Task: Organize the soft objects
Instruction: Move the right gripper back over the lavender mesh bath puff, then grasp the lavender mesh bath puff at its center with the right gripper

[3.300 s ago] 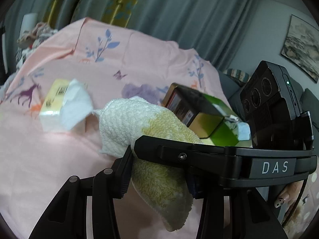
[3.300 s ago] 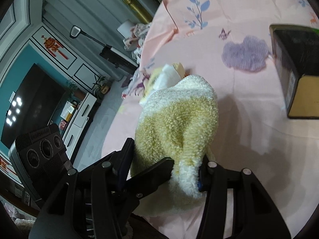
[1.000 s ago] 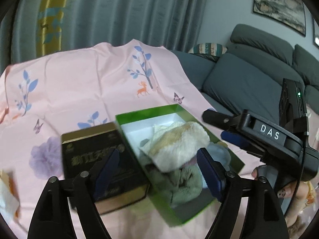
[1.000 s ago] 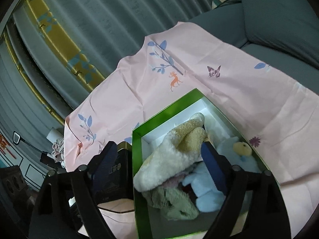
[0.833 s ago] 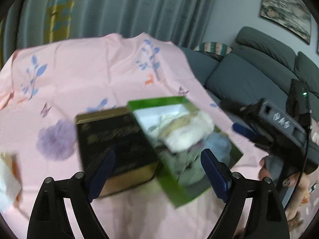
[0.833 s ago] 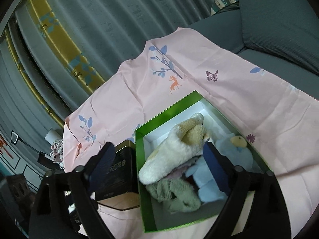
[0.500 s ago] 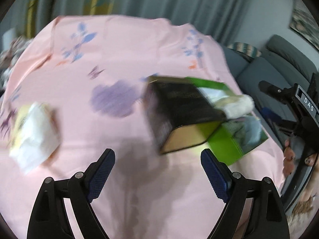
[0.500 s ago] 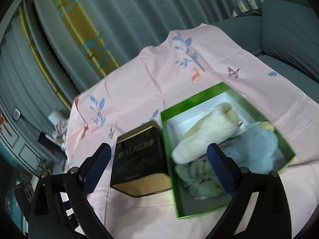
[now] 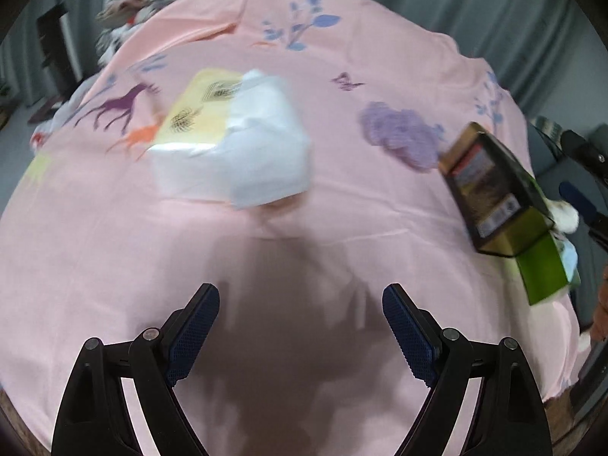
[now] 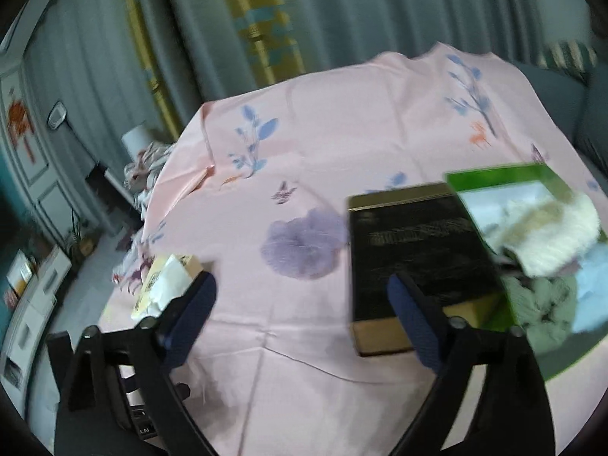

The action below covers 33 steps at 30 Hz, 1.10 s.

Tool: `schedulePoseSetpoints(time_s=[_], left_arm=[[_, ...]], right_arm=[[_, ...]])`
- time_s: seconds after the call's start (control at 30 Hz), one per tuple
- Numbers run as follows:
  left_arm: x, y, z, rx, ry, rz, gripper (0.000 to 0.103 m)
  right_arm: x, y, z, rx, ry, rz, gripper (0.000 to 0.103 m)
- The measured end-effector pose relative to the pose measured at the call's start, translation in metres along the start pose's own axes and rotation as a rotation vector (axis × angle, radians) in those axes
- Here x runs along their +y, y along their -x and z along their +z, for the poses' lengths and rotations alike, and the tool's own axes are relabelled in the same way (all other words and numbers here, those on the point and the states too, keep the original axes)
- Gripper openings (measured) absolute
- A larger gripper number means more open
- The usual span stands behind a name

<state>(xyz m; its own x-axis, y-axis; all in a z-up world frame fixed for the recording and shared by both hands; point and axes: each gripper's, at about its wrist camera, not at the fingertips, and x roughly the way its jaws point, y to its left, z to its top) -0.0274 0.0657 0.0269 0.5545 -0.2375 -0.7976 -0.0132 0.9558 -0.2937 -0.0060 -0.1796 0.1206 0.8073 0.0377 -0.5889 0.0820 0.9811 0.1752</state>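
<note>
Currently both my claws are released, jaws spread wide, nothing between them.

My left gripper (image 9: 300,326) hangs over bare pink tablecloth (image 9: 114,250). Its own shadow falls on the cloth just beyond the fingertips. Far and slightly left of it lies the tissue pack (image 9: 231,140), yellow wrapper with a white tissue sticking out, well apart from the jaws. At the right edge of the left wrist view sits the black-and-gold box (image 9: 490,190), with the green box (image 9: 543,269) touching its right side. A bit of the cream plush (image 9: 566,214) pokes above the green rim there. Motion blur is heavy in this view.

My right gripper (image 10: 302,311) also hovers over the cloth, empty. From the right wrist view the green box (image 10: 490,176) is at far right, outside the right finger, not between the jaws. Inside it: cream plush (image 10: 551,233) on top, a grey-green soft toy (image 10: 539,306) nearer, a pale blue soft toy (image 10: 594,285) at the right edge. They overlap; exact contact is blurred. The black-and-gold box (image 10: 414,250) stands just left of the green box, touching it, partly behind my right finger. The tissue pack (image 10: 167,279) lies at left, just beyond my left finger.
</note>
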Motion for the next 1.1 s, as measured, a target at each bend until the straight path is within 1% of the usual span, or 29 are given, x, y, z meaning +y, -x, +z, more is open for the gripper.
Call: schedulePoseSetpoints(time_s=[0.07, 0.13, 0.17, 0.23, 0.3, 0.4, 0.5, 0.53, 0.6, 0.63, 0.67, 0.7, 0.73, 0.77, 0.8, 0.87, 0.9, 1.0, 1.1], left_arm=[[0.006, 0.001, 0.000, -0.004, 0.012, 0.013, 0.088], [0.011, 0.006, 0.003, -0.026, 0.018, 0.014, 0.088], [0.013, 0.008, 0.003, -0.036, 0.023, 0.011, 0.088], [0.020, 0.011, 0.005, -0.048, 0.043, 0.009, 0.088], [0.026, 0.013, 0.005, -0.051, 0.062, 0.004, 0.088], [0.033, 0.012, 0.007, -0.047, 0.069, 0.012, 0.088], [0.039, 0.012, 0.008, -0.059, 0.092, 0.038, 0.088], [0.041, 0.011, 0.008, -0.059, 0.100, 0.041, 0.088], [0.043, 0.011, 0.009, -0.055, 0.104, 0.036, 0.088], [0.044, 0.011, 0.009, -0.054, 0.107, 0.031, 0.088], [0.044, 0.011, 0.009, -0.055, 0.108, 0.028, 0.088], [0.043, 0.011, 0.009, -0.056, 0.107, 0.025, 0.088], [0.043, 0.011, 0.009, -0.056, 0.105, 0.022, 0.088], [0.042, 0.012, 0.009, -0.056, 0.104, 0.019, 0.088], [0.041, 0.011, 0.008, -0.056, 0.104, 0.018, 0.088], [0.041, 0.012, 0.008, -0.056, 0.105, 0.018, 0.088], [0.041, 0.012, 0.008, -0.056, 0.105, 0.016, 0.088], [0.038, 0.012, 0.007, -0.058, 0.094, 0.011, 0.088], [0.040, 0.016, 0.009, -0.087, 0.095, 0.002, 0.088]], right_arm=[[0.018, -0.015, 0.002, 0.030, 0.023, -0.025, 0.078], [0.032, -0.038, 0.007, 0.074, 0.022, -0.032, 0.076], [0.038, -0.049, 0.010, 0.095, 0.027, -0.033, 0.073], [0.054, -0.075, 0.013, 0.139, 0.067, -0.073, 0.068], [0.069, -0.100, 0.013, 0.173, 0.107, -0.109, 0.068], [0.080, -0.138, 0.013, 0.233, 0.127, -0.163, 0.068], [0.075, -0.171, 0.010, 0.264, 0.128, -0.254, 0.068], [0.072, -0.178, 0.009, 0.277, 0.120, -0.265, 0.065], [0.062, -0.192, 0.005, 0.323, 0.108, -0.292, 0.056], [0.059, -0.198, 0.003, 0.343, 0.114, -0.313, 0.051], [0.055, -0.200, 0.001, 0.343, 0.126, -0.330, 0.043], [0.055, -0.201, 0.001, 0.331, 0.133, -0.329, 0.038], [0.054, -0.198, 0.001, 0.317, 0.144, -0.325, 0.021], [0.054, -0.195, 0.001, 0.316, 0.155, -0.327, 0.011], [0.053, -0.192, 0.002, 0.318, 0.153, -0.315, 0.011], [0.052, -0.179, 0.003, 0.327, 0.134, -0.251, 0.009], [0.053, -0.168, 0.002, 0.329, 0.130, -0.210, 0.008], [0.059, -0.135, -0.004, 0.332, 0.146, -0.122, 0.009], [0.060, -0.099, -0.018, 0.354, 0.139, -0.008, 0.009]])
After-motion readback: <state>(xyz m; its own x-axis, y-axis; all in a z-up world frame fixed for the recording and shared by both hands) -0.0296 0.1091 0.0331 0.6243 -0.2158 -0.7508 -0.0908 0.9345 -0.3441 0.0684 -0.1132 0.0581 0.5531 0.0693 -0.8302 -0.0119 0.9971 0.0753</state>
